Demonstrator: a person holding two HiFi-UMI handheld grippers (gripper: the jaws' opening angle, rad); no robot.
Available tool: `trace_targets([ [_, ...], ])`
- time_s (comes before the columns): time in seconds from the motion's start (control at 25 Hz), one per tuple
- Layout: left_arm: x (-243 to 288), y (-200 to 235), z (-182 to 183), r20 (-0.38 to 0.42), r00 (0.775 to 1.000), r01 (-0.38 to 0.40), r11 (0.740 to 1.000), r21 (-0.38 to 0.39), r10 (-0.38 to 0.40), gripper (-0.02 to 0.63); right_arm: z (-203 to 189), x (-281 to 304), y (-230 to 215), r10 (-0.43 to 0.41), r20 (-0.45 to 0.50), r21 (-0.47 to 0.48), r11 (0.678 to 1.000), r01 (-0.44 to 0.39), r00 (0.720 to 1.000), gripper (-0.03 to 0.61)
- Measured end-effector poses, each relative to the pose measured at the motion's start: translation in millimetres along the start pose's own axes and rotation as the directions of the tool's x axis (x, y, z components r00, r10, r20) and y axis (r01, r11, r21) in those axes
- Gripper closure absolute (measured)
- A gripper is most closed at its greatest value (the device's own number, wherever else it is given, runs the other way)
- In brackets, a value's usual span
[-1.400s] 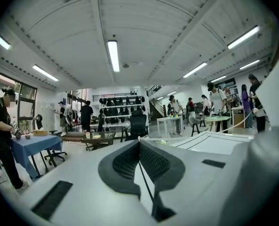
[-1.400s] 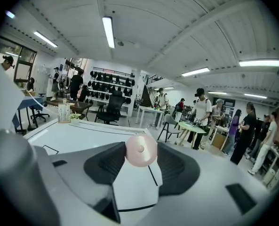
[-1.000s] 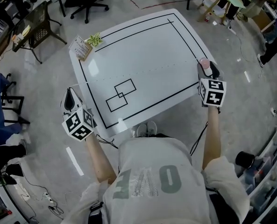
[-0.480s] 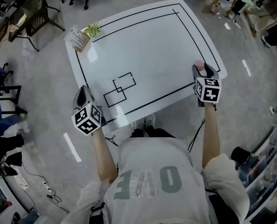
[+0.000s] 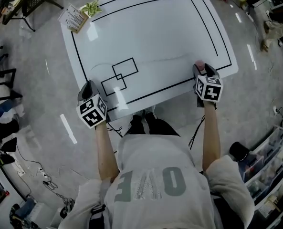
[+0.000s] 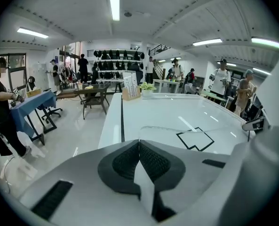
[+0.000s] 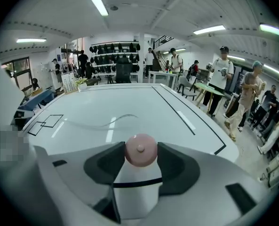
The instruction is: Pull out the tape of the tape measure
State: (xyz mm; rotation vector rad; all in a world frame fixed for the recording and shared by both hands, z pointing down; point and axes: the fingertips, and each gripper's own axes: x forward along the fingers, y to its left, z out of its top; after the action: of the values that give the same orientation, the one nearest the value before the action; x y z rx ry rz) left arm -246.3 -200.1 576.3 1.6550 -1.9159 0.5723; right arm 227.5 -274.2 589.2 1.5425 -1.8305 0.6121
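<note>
Both grippers have sunk toward the near edge of the table (image 5: 155, 27) since the earlier frame, and the camera has tipped down with them. In the head view, the left gripper (image 5: 89, 86) now sits over the near-left corner and the right gripper (image 5: 204, 71) over the near-right edge. Between them one thin, pale tape (image 5: 165, 58) lies in a loose curve across the white top. The tape measure (image 5: 199, 66), a small pink round case, shows at the right gripper's tips. I judge the pull largely done, with the stretched tape being lowered onto the table. Also on the top are two overlapping drawn rectangles (image 5: 120, 75), and at the far-left corner one card (image 5: 72, 18) with one small green plant (image 5: 91, 7) beside it.

The left gripper view shows its jaws pressed together on a white strip, the tape's free end. From there the tape runs on over the table toward the far side, slack rather than taut.

The right gripper view shows its jaws spread wide around the one pink case and touching it on both sides, so the case is pinched between them. The single tape curls away leftward over the table. Several people stand well behind the table.
</note>
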Motion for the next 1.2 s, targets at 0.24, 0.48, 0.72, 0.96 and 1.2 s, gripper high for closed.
trace_targets([
  [0.24,3.8,-3.5,-13.0,-0.048,0.999,-0.012,1.000,0.027,0.013,0.586,-10.4,7.6,5.0,0.014,-0.022,0.007,1.000,-0.014,1.000,0.350],
  [0.48,4.2,-6.1,-20.5,-0.065,0.998,-0.005,1.000,0.023,0.006,0.586,-12.2,10.2,4.3,0.010,-0.017,0.050,0.999,-0.010,1.000,0.348],
  [0.72,3.8,-4.6,-20.4,-0.050,0.999,-0.007,1.000,0.008,0.007,0.583,-12.9,11.2,4.8,0.001,-0.022,0.081,0.997,0.001,1.000,0.348],
  [0.96,1.0,-1.9,-14.8,-0.032,0.999,-0.009,1.000,0.012,0.010,0.583,-5.6,8.8,7.3,0.007,-0.009,0.070,0.998,-0.006,1.000,0.341],
  [1.2,-10.7,5.3,9.7,0.022,1.000,-0.014,1.000,0.016,0.013,0.572,25.3,-12.0,0.2,-0.017,0.077,0.080,0.997,0.011,0.997,0.339],
])
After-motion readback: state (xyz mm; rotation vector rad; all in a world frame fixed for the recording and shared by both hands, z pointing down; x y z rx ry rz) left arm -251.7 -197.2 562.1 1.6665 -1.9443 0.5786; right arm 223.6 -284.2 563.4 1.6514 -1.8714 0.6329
